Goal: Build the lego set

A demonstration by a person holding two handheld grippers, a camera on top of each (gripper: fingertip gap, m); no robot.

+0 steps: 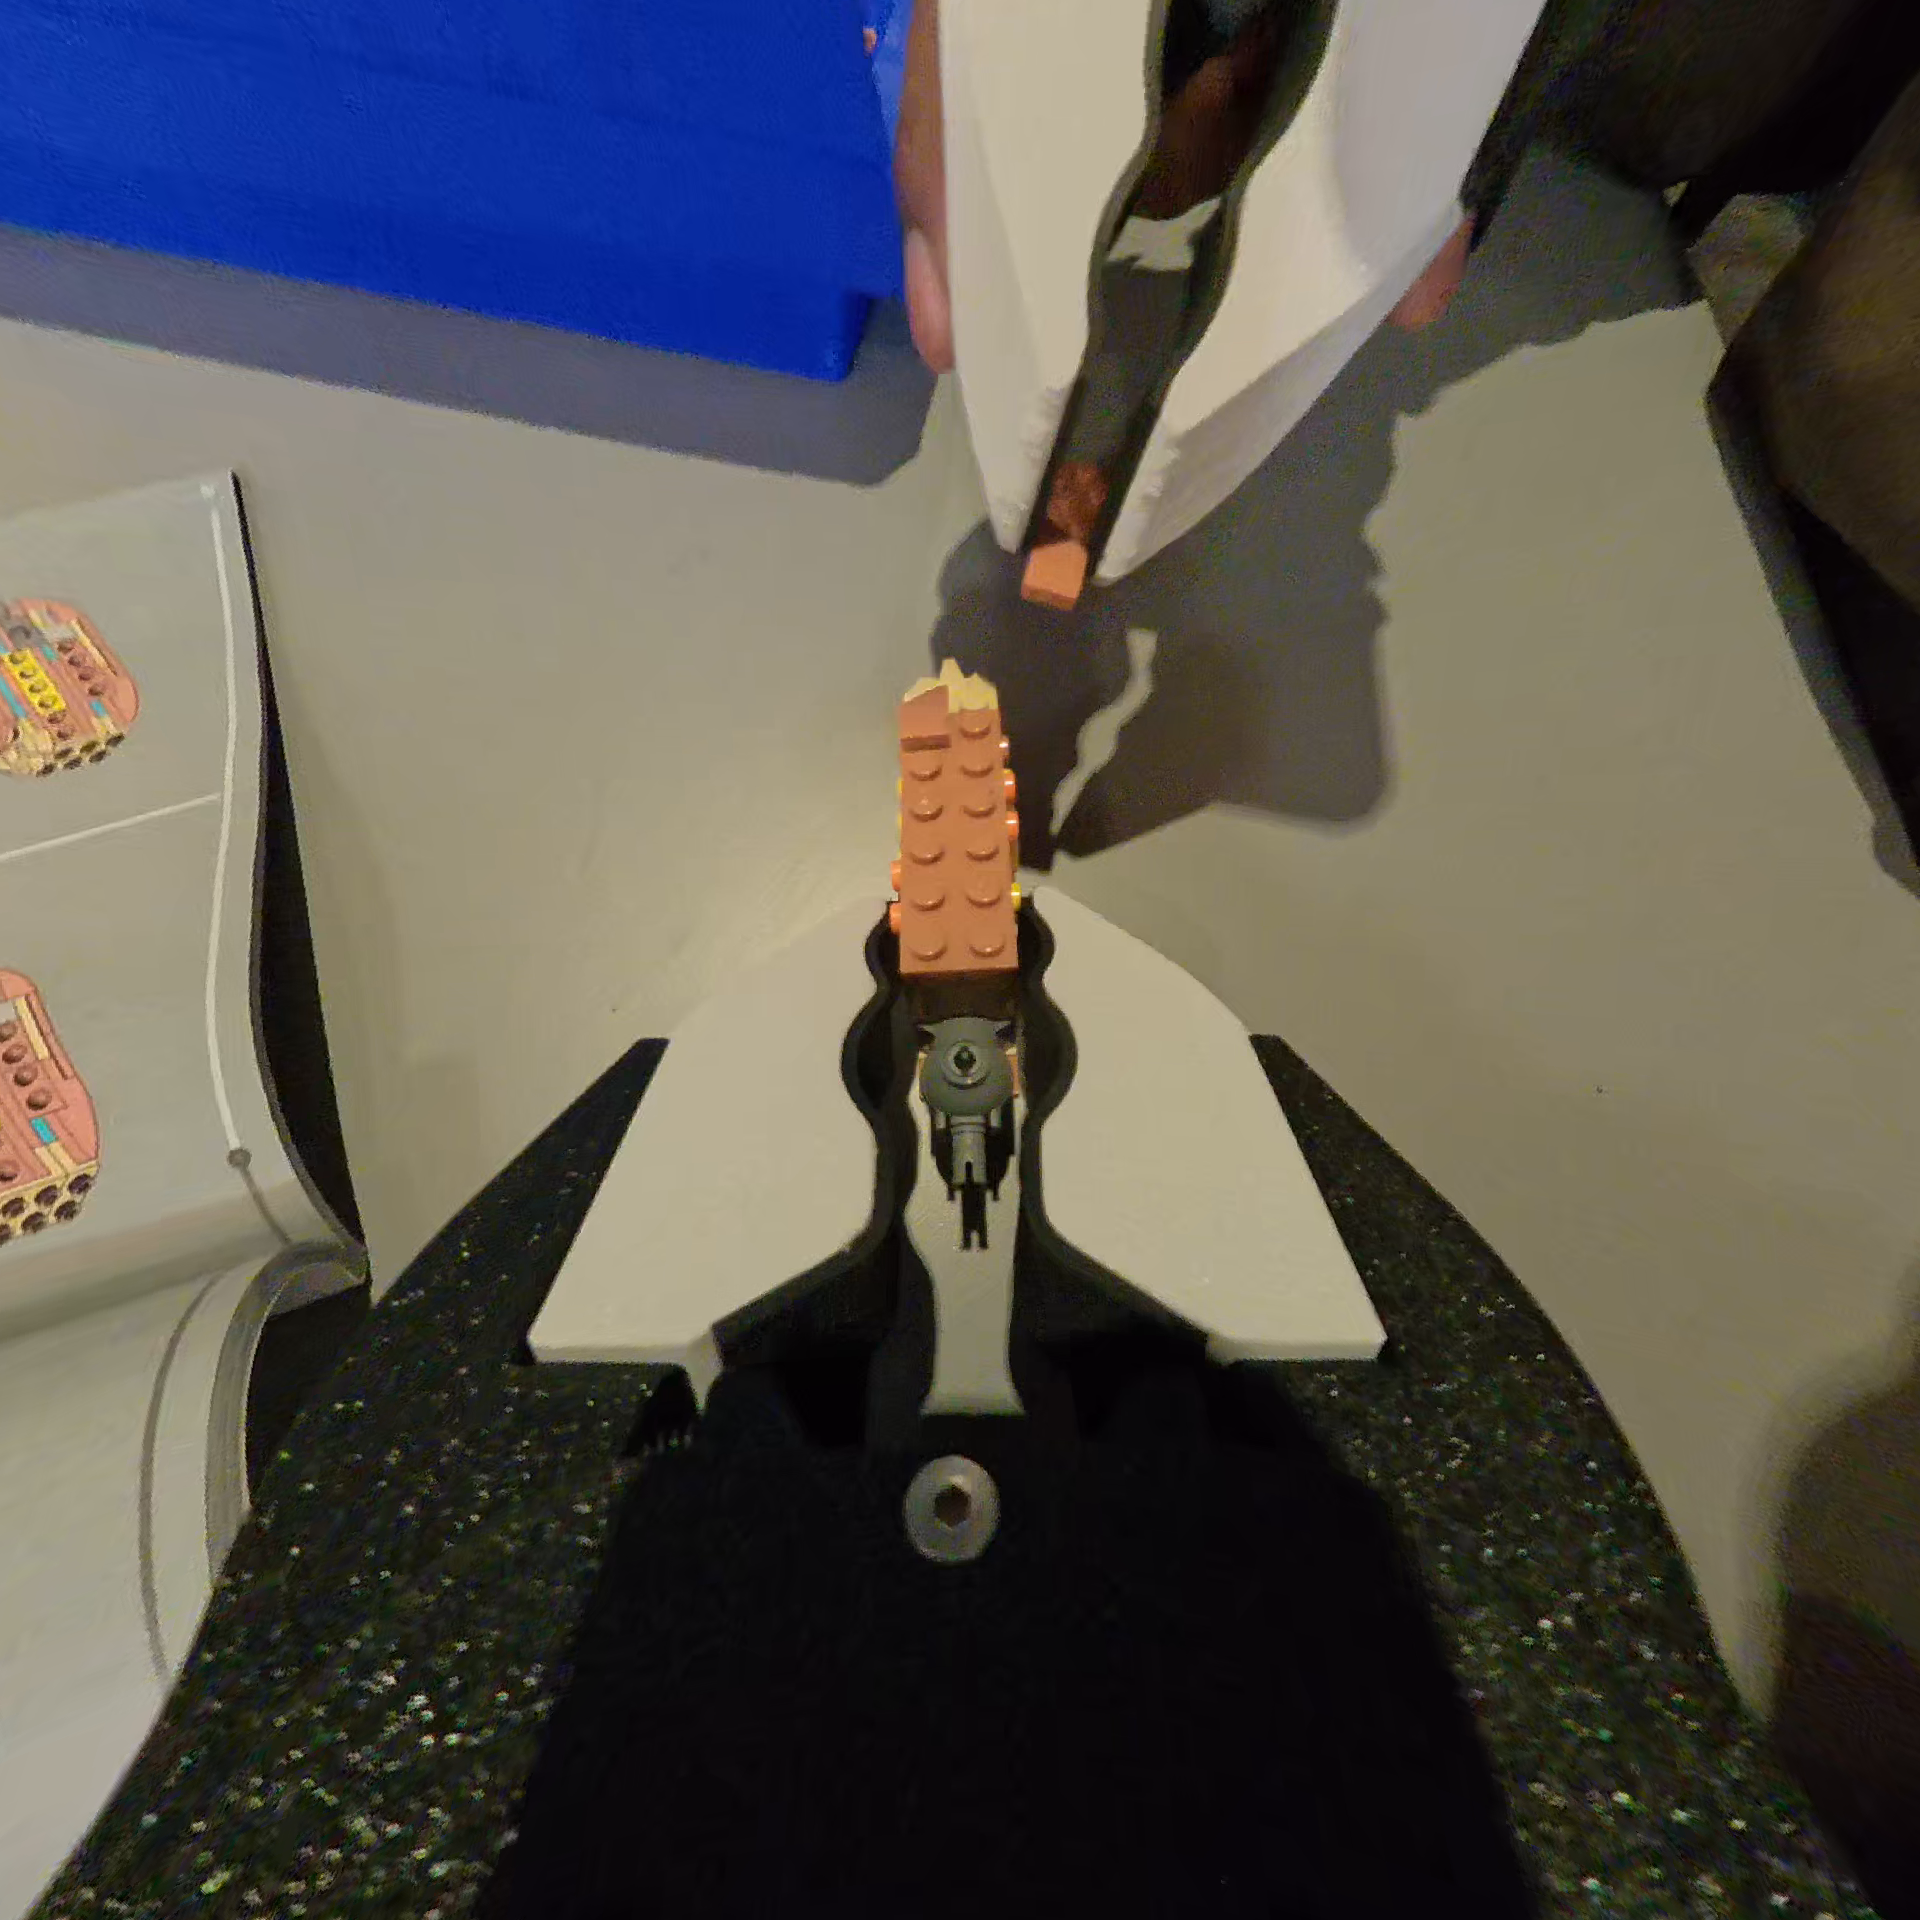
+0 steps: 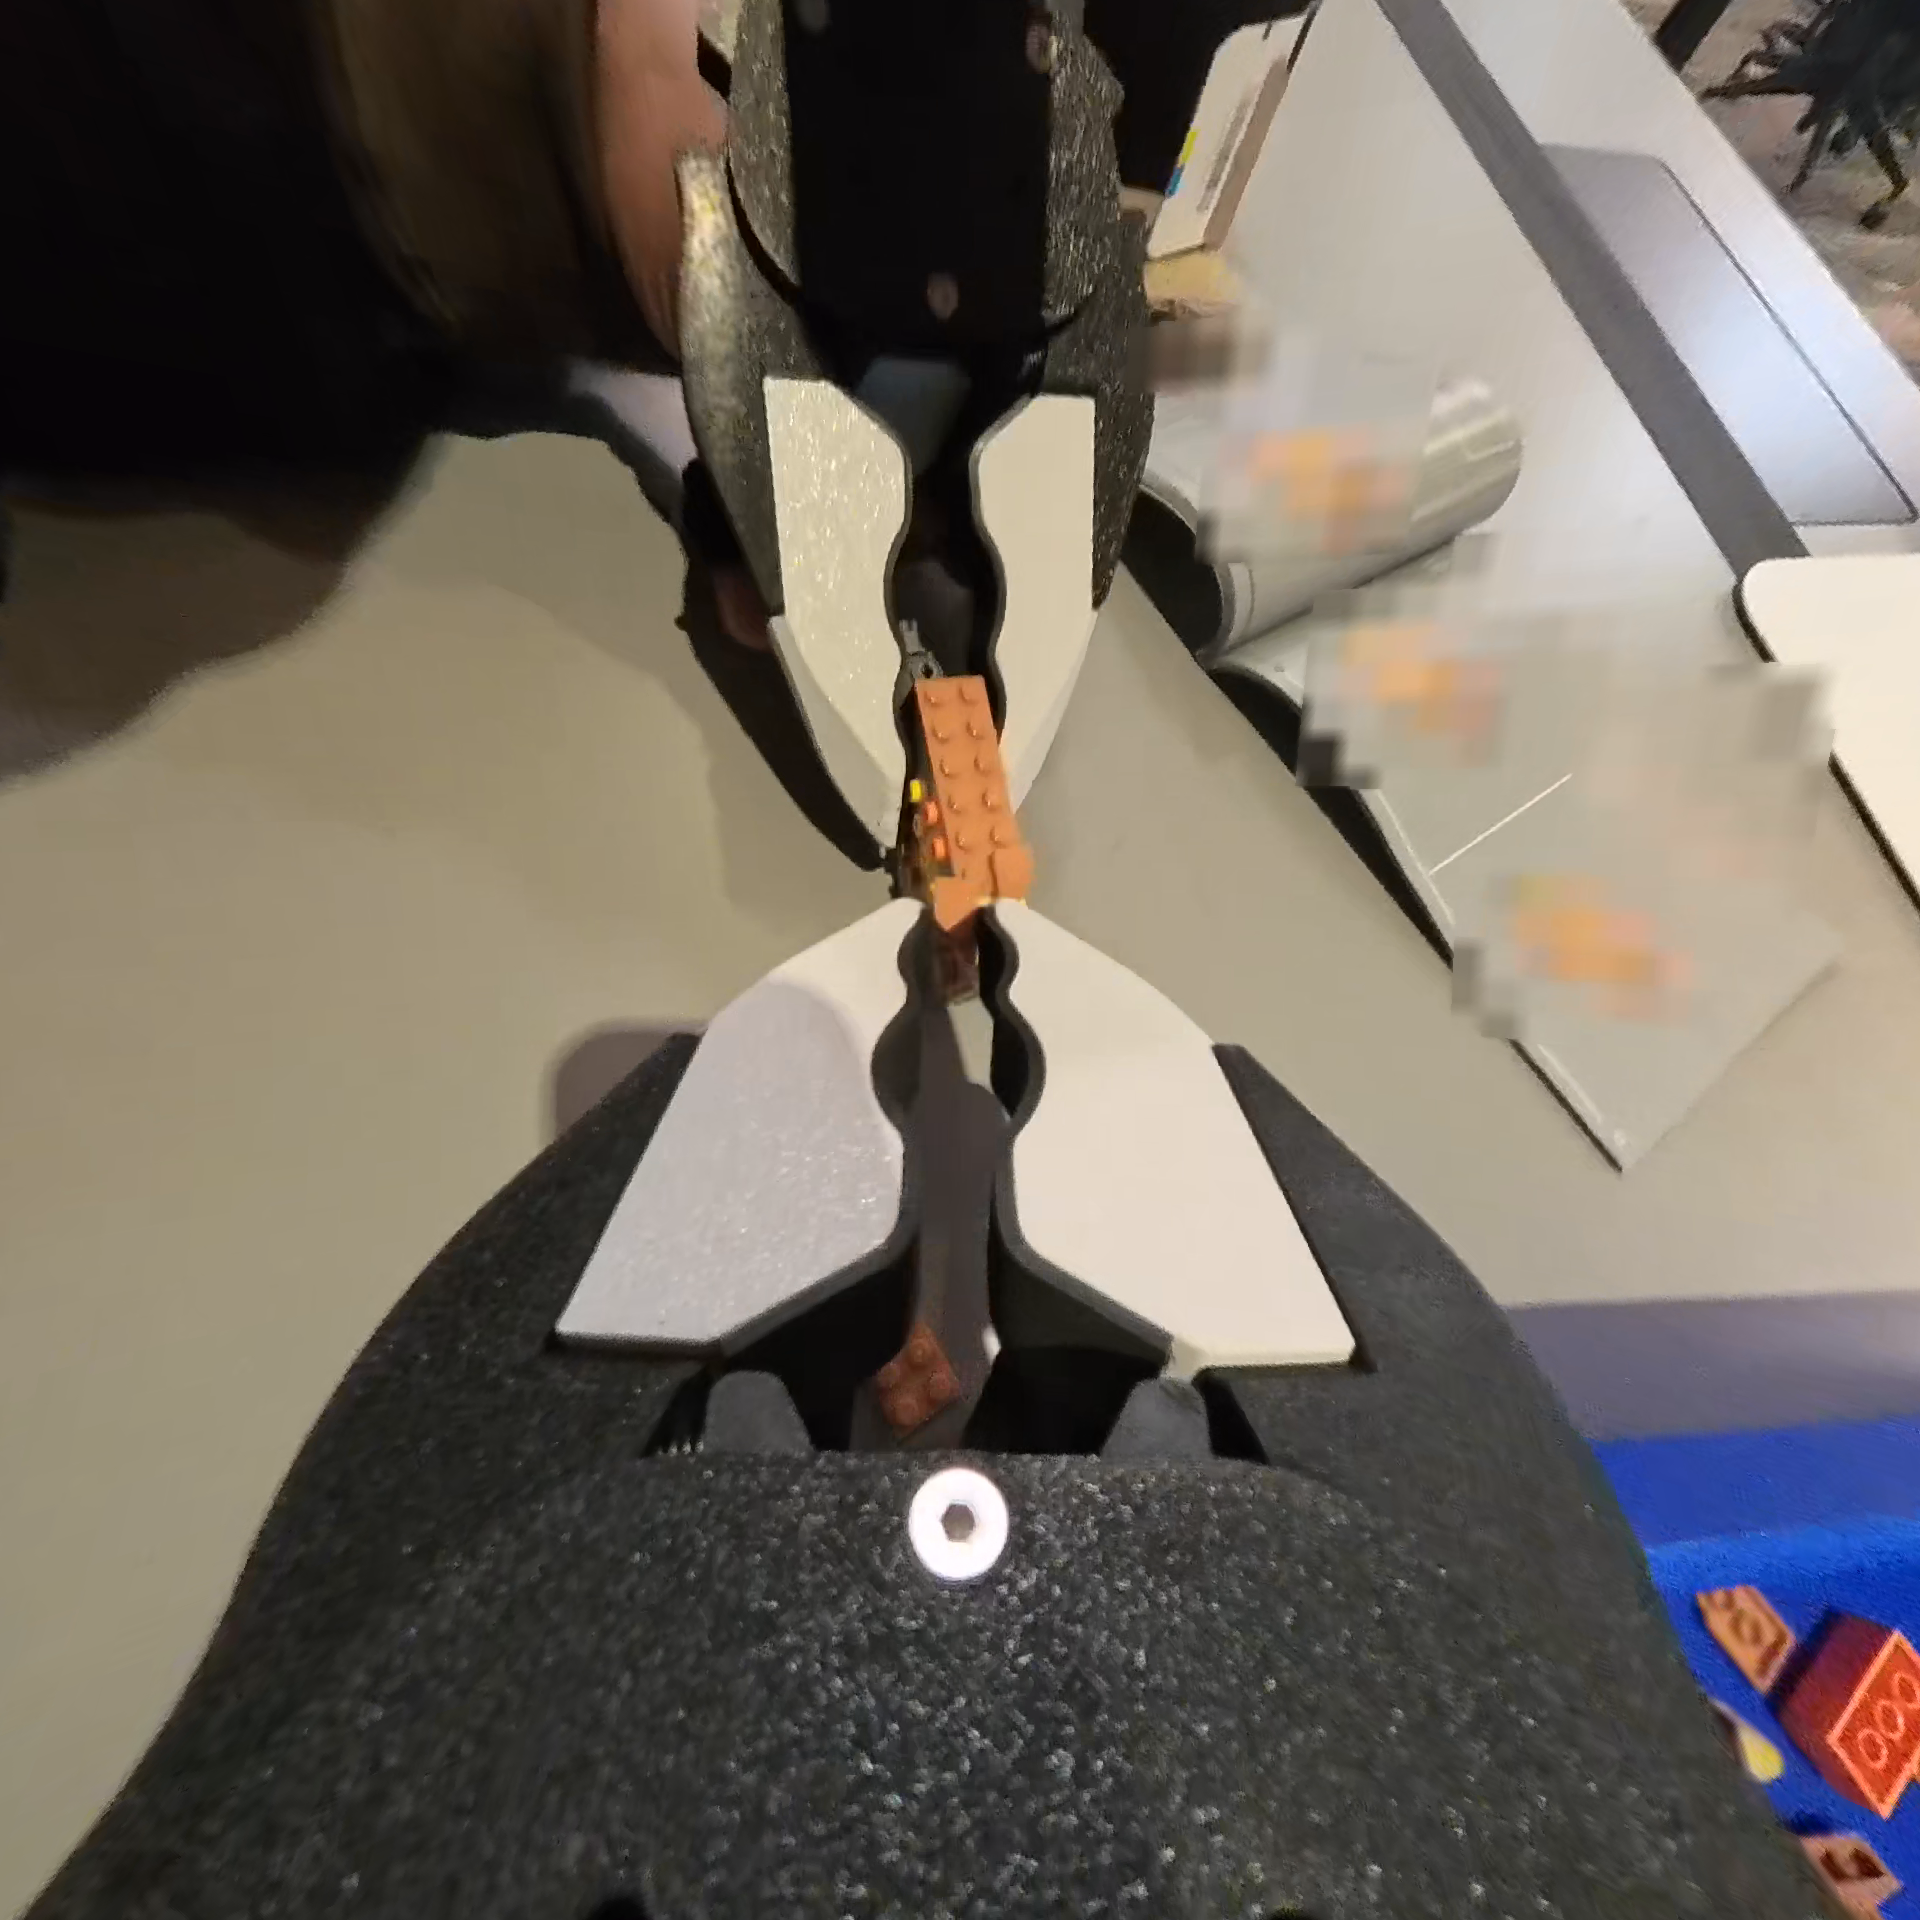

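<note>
Orange studded lego assembly (image 1: 956, 831), long and narrow with tan pieces at its far tip, sitting clamped at its near end between the white jaws of the left gripper (image 1: 958, 914), sticking out forward above the pale grey desk (image 1: 582, 727). Facing it, the right gripper (image 2: 961, 925), jaws pinched on a small reddish-brown lego piece (image 1: 1055, 577) (in the right wrist view, seeming to meet the assembly's tip). Lying open on the desk, a printed instruction booklet (image 1: 114, 831); farther off, a blue plastic tray (image 2: 1766, 1517) holding loose bricks (image 2: 1860, 1704).
</note>
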